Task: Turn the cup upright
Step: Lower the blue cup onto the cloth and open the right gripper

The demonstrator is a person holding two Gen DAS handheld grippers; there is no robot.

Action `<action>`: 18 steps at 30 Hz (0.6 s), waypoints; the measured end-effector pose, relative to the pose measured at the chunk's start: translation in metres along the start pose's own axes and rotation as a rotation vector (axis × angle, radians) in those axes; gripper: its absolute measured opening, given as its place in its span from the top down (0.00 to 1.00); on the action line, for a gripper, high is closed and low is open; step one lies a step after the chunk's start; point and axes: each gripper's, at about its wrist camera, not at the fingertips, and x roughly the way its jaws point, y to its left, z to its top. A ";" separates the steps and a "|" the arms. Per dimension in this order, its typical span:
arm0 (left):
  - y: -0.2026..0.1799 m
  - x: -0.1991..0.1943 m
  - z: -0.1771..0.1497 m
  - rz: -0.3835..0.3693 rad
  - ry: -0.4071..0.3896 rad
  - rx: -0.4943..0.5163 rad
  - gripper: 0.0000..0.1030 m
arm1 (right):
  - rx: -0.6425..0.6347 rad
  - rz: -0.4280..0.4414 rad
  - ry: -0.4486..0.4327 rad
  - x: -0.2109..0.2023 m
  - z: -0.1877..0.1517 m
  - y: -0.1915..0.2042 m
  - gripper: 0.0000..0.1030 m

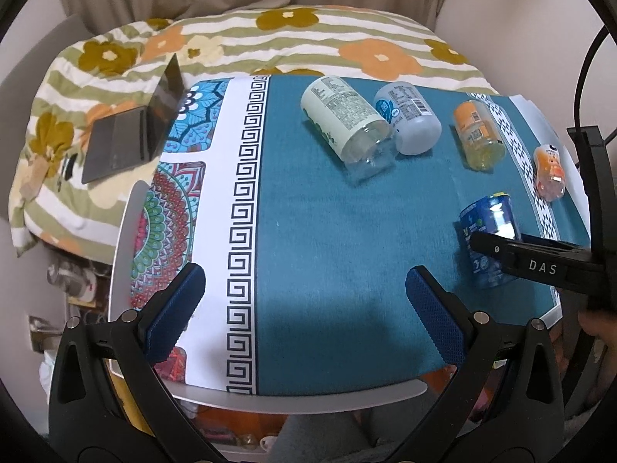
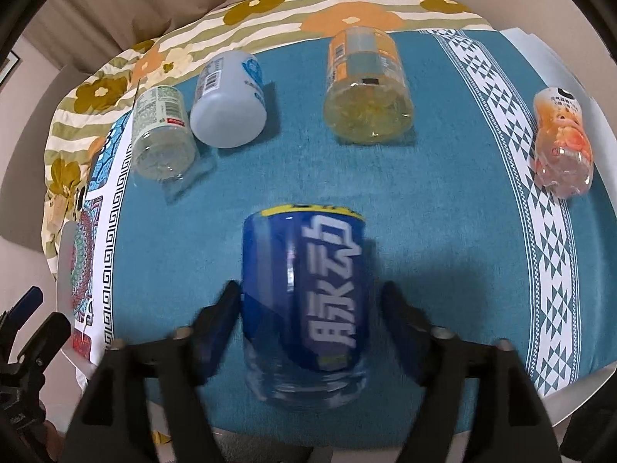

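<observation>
A blue-labelled clear cup (image 2: 304,297) with white characters lies on its side on the teal tablecloth (image 2: 443,212), its clear base toward the camera. My right gripper (image 2: 308,320) is open with a finger on each side of the cup, blurred; the left finger is at its side and the right finger stands a little off it. The cup shows in the left wrist view (image 1: 488,239) at the right, partly behind the right gripper's black finger (image 1: 497,249). My left gripper (image 1: 304,308) is open and empty over the cloth near the table's front edge.
Several other cut bottle cups lie on their sides at the back: a pale green-labelled one (image 2: 162,137), a grey one (image 2: 229,104), a yellow one (image 2: 366,92), an orange one (image 2: 563,146) at the right. A laptop (image 1: 135,131) rests on the floral bedding (image 1: 347,42) behind.
</observation>
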 end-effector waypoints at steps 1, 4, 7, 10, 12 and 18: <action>0.000 0.000 0.000 0.000 0.000 0.001 0.00 | 0.004 0.004 -0.002 0.000 0.000 -0.001 0.22; 0.000 0.002 0.001 -0.004 0.002 0.006 0.00 | 0.009 0.005 -0.006 0.000 0.000 -0.003 0.21; -0.002 0.005 0.002 -0.013 0.002 0.009 0.00 | 0.010 0.008 -0.009 0.000 0.000 -0.005 0.21; -0.004 0.005 0.003 -0.018 -0.001 0.012 0.00 | 0.004 0.006 -0.015 -0.003 0.000 -0.004 0.21; -0.005 0.003 0.005 -0.017 -0.005 0.013 0.00 | 0.003 0.017 -0.022 -0.006 -0.001 -0.003 0.21; -0.010 -0.009 0.015 -0.009 -0.012 0.008 0.00 | -0.003 0.044 -0.045 -0.025 -0.001 -0.004 0.00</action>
